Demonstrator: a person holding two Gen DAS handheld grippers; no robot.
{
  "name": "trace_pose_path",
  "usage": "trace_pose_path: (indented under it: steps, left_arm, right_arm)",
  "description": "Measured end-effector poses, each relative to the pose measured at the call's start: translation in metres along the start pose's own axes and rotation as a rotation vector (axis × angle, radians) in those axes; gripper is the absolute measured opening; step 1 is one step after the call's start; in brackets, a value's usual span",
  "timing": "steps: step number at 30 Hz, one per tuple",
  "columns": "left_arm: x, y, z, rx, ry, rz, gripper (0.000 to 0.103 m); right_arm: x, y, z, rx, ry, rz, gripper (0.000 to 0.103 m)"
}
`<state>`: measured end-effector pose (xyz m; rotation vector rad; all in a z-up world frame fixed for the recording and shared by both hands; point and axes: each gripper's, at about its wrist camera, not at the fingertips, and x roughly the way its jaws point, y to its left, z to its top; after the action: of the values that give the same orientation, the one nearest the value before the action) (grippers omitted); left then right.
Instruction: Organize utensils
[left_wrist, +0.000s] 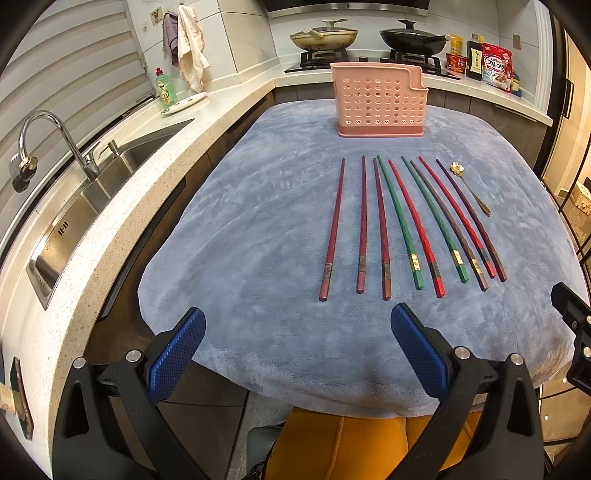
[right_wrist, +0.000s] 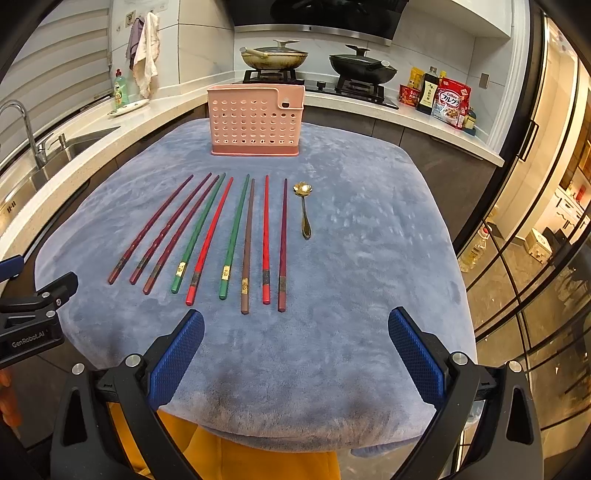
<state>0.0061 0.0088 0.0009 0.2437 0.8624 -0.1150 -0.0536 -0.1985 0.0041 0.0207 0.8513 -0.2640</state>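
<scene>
A kitchen: a counter (right_wrist: 369, 258) draped in a blue plush cloth carries 9 chopsticks (right_wrist: 229, 236) laid in a row, a small gold spoon (right_wrist: 305, 210) just beside them, and a pink perforated utensil holder (right_wrist: 255, 122) behind. Left gripper (left_wrist: 297, 347) and right gripper (right_wrist: 295, 347) hover wide open, holding nothing. The chopsticks look light, stiff and slick; pinching near the thick banded ends seems safest.

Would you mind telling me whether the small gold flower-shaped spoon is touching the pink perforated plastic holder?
Apart: the right wrist view shows grey cloth between the spoon and holder.
</scene>
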Motion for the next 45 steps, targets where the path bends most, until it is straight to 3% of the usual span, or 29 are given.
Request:
trace_pose_path:
  steps: [45]
  left_arm:
    - [0.0052,-0.0065,-0.0006,0.008,0.017,-0.002,0.096]
  right_arm:
    - [0.0070,0.0009,0.0005,-0.012,0.017,0.009,0.096]
